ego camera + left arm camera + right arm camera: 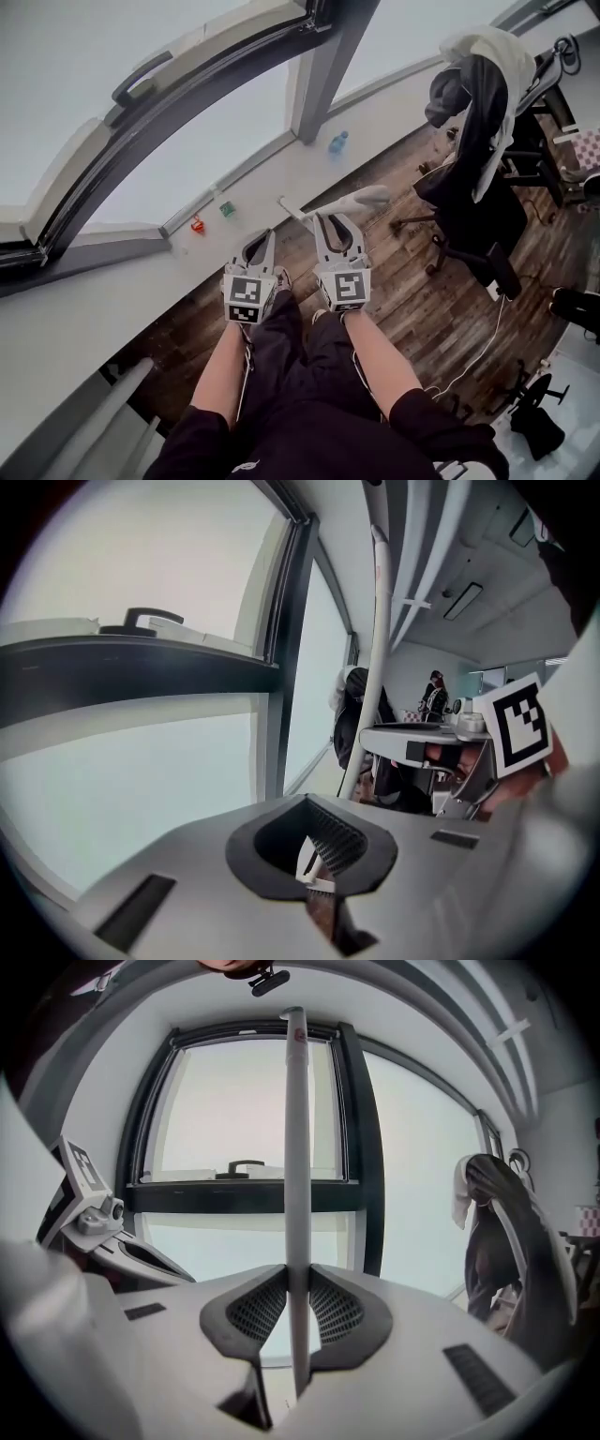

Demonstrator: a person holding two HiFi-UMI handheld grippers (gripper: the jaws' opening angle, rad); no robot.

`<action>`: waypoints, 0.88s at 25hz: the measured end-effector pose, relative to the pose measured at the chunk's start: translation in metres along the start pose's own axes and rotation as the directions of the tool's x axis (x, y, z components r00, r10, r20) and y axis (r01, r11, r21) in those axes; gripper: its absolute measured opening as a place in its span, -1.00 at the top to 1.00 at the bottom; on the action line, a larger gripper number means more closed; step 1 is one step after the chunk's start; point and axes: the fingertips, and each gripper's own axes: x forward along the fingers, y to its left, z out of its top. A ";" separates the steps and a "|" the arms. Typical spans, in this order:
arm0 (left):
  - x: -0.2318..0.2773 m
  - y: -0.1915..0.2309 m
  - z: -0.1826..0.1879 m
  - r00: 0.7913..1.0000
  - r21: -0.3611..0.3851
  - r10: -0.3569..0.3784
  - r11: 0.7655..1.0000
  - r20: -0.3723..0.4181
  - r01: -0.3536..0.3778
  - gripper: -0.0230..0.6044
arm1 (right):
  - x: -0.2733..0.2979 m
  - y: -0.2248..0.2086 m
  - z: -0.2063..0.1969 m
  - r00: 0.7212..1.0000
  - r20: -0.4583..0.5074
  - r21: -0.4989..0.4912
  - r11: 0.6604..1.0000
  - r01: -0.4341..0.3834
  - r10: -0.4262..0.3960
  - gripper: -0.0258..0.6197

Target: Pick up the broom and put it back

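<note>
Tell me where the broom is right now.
In the right gripper view the broom handle stands upright, clamped in the right gripper, in front of the window.

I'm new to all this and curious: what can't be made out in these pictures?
Broom head: right gripper view, the handle disappears behind the right gripper.
Red object and green object on the sill: head view, too small to identify.
Chair back: head view, covered by clothes.
</note>
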 end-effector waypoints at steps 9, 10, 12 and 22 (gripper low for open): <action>0.070 0.016 -0.012 0.997 0.022 -0.023 0.999 -0.071 0.025 0.93 | 0.092 -0.024 -0.045 0.995 -0.032 0.014 0.995 -0.095 0.095 0.64; 0.077 0.016 -0.010 0.997 0.029 -0.026 0.999 -0.072 0.028 0.93 | 0.104 -0.026 -0.053 0.993 -0.043 0.013 0.994 -0.111 0.111 0.64; 0.088 0.022 -0.003 0.998 0.014 -0.011 1.000 -0.062 0.012 0.93 | 0.127 -0.033 -0.072 0.990 -0.075 0.026 0.993 -0.115 0.116 0.64; 0.121 0.041 0.020 0.997 -0.068 0.056 0.996 -0.046 -0.059 0.93 | 0.215 -0.065 -0.089 0.994 -0.074 0.090 0.994 -0.069 0.076 0.64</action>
